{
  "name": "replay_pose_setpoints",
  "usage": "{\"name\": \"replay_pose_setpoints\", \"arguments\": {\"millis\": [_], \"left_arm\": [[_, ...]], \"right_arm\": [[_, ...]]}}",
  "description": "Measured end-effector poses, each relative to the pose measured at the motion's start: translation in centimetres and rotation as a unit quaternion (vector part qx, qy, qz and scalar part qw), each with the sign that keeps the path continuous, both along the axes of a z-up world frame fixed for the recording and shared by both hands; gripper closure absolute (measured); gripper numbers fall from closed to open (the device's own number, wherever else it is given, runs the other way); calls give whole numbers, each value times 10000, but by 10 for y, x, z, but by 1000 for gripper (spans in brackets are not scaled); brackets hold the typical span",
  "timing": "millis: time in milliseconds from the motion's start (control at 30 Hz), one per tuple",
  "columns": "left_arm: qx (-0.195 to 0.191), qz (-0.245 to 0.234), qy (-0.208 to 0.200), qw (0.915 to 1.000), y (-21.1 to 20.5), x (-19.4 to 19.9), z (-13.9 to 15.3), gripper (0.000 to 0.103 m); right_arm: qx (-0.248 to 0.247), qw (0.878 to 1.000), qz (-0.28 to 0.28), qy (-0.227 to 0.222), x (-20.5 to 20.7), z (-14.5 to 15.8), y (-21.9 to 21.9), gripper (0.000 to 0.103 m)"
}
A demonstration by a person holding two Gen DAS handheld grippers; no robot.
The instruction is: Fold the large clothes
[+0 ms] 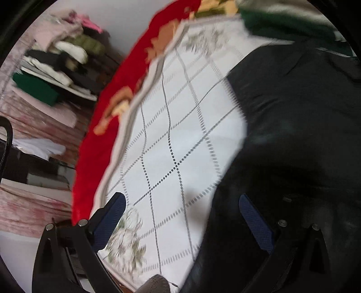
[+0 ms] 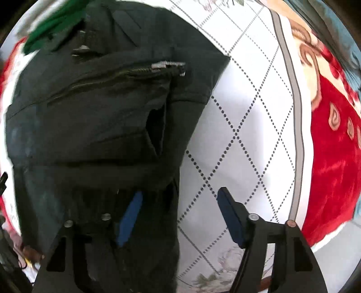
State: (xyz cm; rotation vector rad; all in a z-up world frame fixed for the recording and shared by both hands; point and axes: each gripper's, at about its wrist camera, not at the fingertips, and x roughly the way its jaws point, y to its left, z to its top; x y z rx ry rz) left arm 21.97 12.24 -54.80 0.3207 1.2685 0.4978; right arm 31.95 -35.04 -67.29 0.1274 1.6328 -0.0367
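Both tools are hovering with their fingers spread apart and gripping nothing. Left tool (image 1: pixel 180 216) is hanging over the white quilted sheet (image 1: pixel 180 135), its right finger over the edge of the dark jacket (image 1: pixel 293 135). Right tool (image 2: pixel 180 214) is straddling the jacket's (image 2: pixel 90 112) side edge, its left finger (image 2: pixel 130 220) over the fabric, the other over the sheet (image 2: pixel 248 112). A red blanket (image 2: pixel 334 157) is lying beside the sheet, and a green garment (image 2: pixel 56 20) is touching the jacket's far end. Stacked clothes (image 1: pixel 63 58) are sitting well apart.
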Motion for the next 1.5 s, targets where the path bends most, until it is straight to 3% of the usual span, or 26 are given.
{"name": "replay_pose_setpoints", "arguments": {"millis": [133, 300, 400, 567, 767, 967, 1133, 1200, 1233, 1333, 1367, 1400, 1433, 1467, 1500], "left_arm": [[345, -237, -140, 9990, -70, -31, 33, 0], [320, -690, 117, 9970, -177, -72, 44, 0], [223, -973, 427, 9941, -250, -100, 32, 0], [-144, -1053, 1058, 9887, -328, -127, -10, 0], [454, -1021, 1431, 9834, -356, -132, -81, 0], [603, -710, 1067, 9899, -345, -114, -82, 0], [507, -476, 863, 9938, -325, -98, -79, 2], [253, -454, 756, 9958, -321, -97, -74, 34], [-25, -475, 726, 9962, -318, -97, -70, 67], [-267, -506, 561, 9968, -313, -102, -56, 76], [-381, -480, 487, 9969, -311, -103, -51, 81], [-477, -482, 420, 9968, -307, -104, -46, 93], [-552, -513, 347, 9965, -304, -104, -39, 96], [-662, -520, 242, 9962, -299, -104, -31, 96], [-758, -519, 178, 9956, -295, -104, -24, 96]], "right_arm": [[717, 9967, 306, -242, -12, 21, -28, 32], [1325, 9879, 650, -487, -19, 44, -78, 31], [1874, 9787, 603, -580, -23, 47, -123, 31], [2623, 9637, 335, -363, -40, 31, -175, 31], [2877, 9574, -115, -198, -35, 3, -214, 31], [3210, 9466, -296, -43, -4, -18, -212, 31], [3652, 9307, -184, 115, 29, -36, -172, 31], [3955, 9181, -149, 221, 44, -47, -147, 30], [4072, 9128, -164, 266, 50, -53, -137, 30], [4498, 8916, -311, 428, 67, -72, -105, 30], [4592, 8861, -402, 483, 72, -79, -94, 30], [4692, 8802, -479, 530, 75, -83, -85, 31], [4768, 8753, -598, 538, 79, -86, -75, 34], [4672, 8803, -650, 508, 80, -86, -71, 55], [4416, 8934, -631, 530, 82, -85, -61, 71]]}}
